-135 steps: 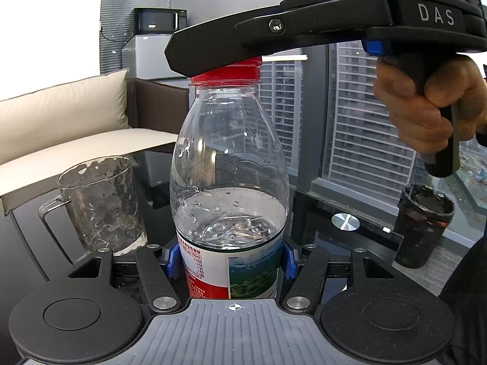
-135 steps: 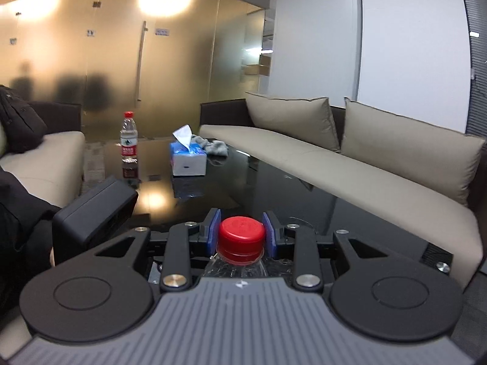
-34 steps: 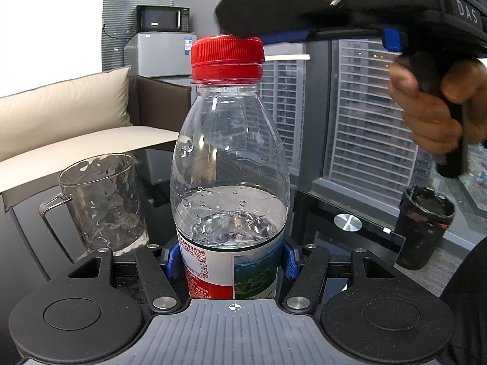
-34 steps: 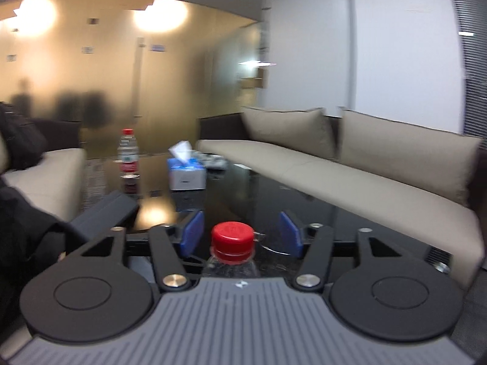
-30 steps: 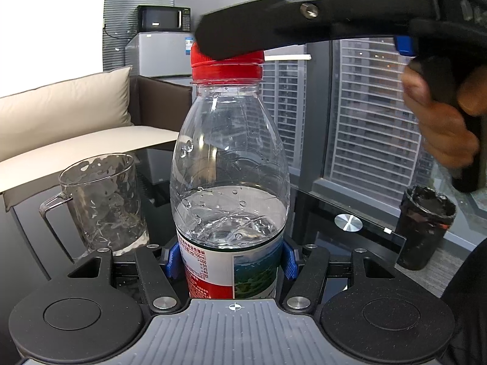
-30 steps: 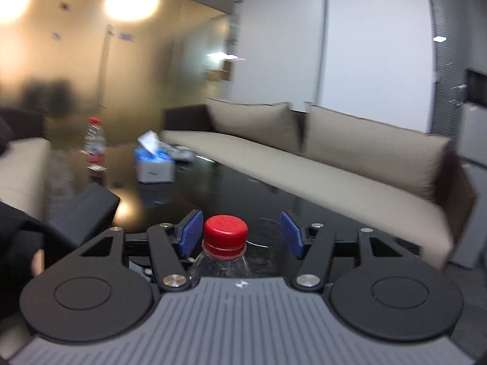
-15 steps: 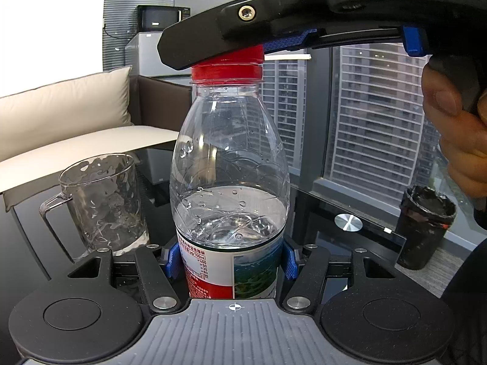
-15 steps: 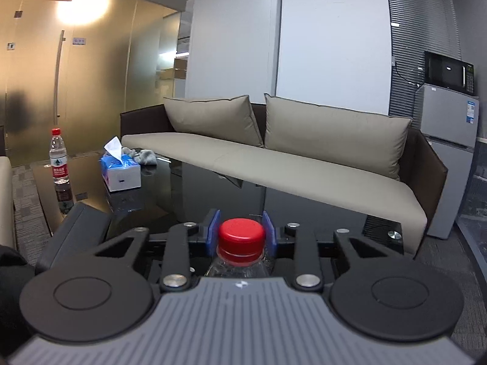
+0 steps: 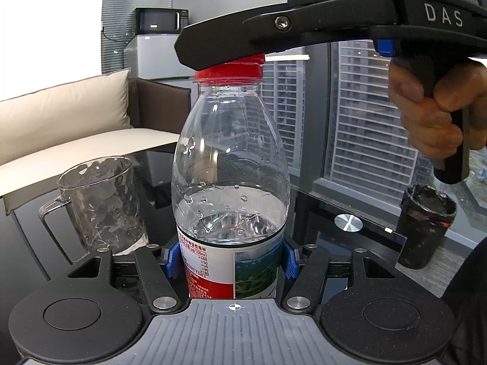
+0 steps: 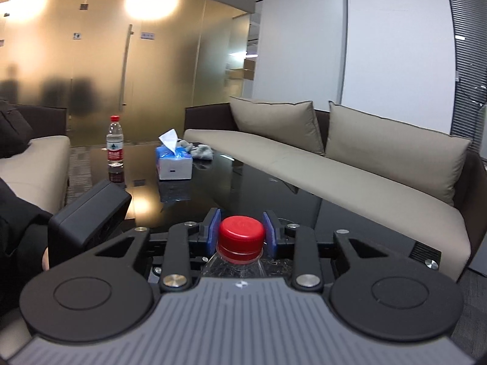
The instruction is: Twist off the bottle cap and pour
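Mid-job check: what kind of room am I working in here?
Most likely an office lounge or meeting area in a high-rise: beige sofas around a dark glass coffee table, frosted glass doors, and tower blocks through the window.

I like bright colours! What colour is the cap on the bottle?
Red. The cap shows best in the right wrist view.
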Tool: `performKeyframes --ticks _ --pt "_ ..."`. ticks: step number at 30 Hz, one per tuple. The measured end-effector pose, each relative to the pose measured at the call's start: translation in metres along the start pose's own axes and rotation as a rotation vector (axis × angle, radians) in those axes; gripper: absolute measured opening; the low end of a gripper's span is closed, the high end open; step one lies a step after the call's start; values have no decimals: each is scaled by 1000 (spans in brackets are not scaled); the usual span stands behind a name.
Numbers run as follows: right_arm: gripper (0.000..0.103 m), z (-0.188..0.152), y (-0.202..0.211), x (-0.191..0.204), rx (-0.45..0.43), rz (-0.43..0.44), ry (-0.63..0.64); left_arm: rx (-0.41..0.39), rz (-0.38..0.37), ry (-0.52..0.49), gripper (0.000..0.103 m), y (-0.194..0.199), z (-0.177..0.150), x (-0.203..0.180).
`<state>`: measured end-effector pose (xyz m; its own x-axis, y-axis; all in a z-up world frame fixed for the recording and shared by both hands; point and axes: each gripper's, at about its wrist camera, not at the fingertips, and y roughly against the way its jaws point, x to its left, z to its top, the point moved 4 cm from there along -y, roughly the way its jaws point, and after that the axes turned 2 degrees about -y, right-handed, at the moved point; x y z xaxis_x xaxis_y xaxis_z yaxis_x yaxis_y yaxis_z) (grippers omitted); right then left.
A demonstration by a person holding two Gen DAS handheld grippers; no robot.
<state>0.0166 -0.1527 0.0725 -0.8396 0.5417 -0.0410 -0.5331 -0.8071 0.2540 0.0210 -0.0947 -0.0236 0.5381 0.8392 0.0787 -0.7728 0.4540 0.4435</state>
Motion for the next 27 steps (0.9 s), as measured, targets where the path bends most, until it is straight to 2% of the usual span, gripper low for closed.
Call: performKeyframes --ticks 2,9,14,16,22,25,27 --pt "32 1 -1 3 2 -25 -4 2 -2 11 57 -1 0 0" --pt "34 1 -13 34 1 -298 -32 5 3 19 57 -6 2 -7" --pt "33 1 -17 46 -20 -402 -75 7 1 19 57 -10 2 -9" --pt "33 0 -17 46 -37 -402 -98 8 0 20 57 -10 1 -8" --pt "32 -1 -17 38 -33 -323 -67 7 4 14 57 -10 0 -7" --pt "32 -4 -12 32 -53 -248 -27 6 4 12 57 -10 0 -7" --pt "32 -5 -9 25 -61 -168 3 6 2 14 57 -10 0 -7"
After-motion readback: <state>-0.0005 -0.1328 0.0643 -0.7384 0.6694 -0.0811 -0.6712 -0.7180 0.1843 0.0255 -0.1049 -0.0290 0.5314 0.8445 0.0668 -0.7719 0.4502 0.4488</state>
